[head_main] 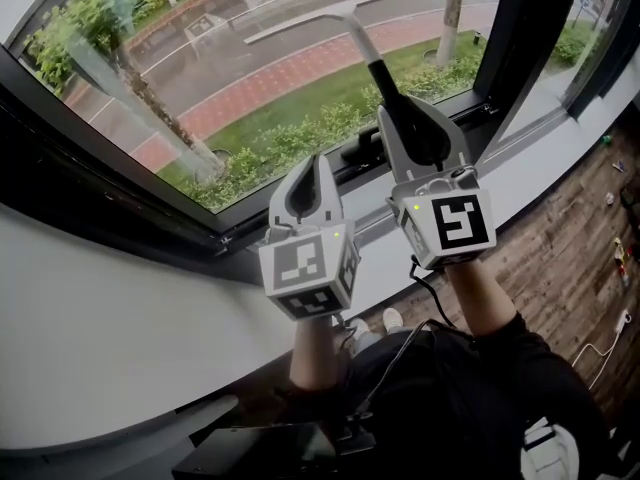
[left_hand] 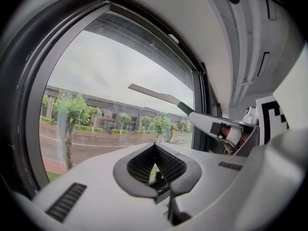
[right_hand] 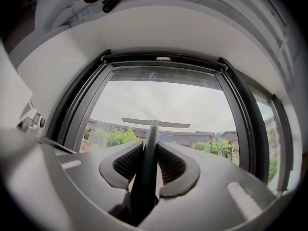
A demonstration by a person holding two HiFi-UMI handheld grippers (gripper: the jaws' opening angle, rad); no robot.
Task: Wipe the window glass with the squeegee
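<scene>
The squeegee has a pale blade (head_main: 330,13) set crosswise against the window glass (head_main: 250,68) and a dark handle (head_main: 383,80). My right gripper (head_main: 397,115) is shut on that handle and points up at the pane. In the right gripper view the handle (right_hand: 148,153) runs between the closed jaws up to the blade (right_hand: 156,123). My left gripper (head_main: 317,160) is held lower and to the left, shut, with nothing in it. From the left gripper view (left_hand: 155,146) I see the squeegee (left_hand: 154,94) and the right gripper (left_hand: 216,124) off to the right.
A black window frame (head_main: 100,198) surrounds the pane, with a dark upright (head_main: 515,48) on the right. A white sill and wall (head_main: 100,318) lie below it. Wooden floor (head_main: 580,218) and a cable (head_main: 600,348) show at the right. Street and trees lie outside.
</scene>
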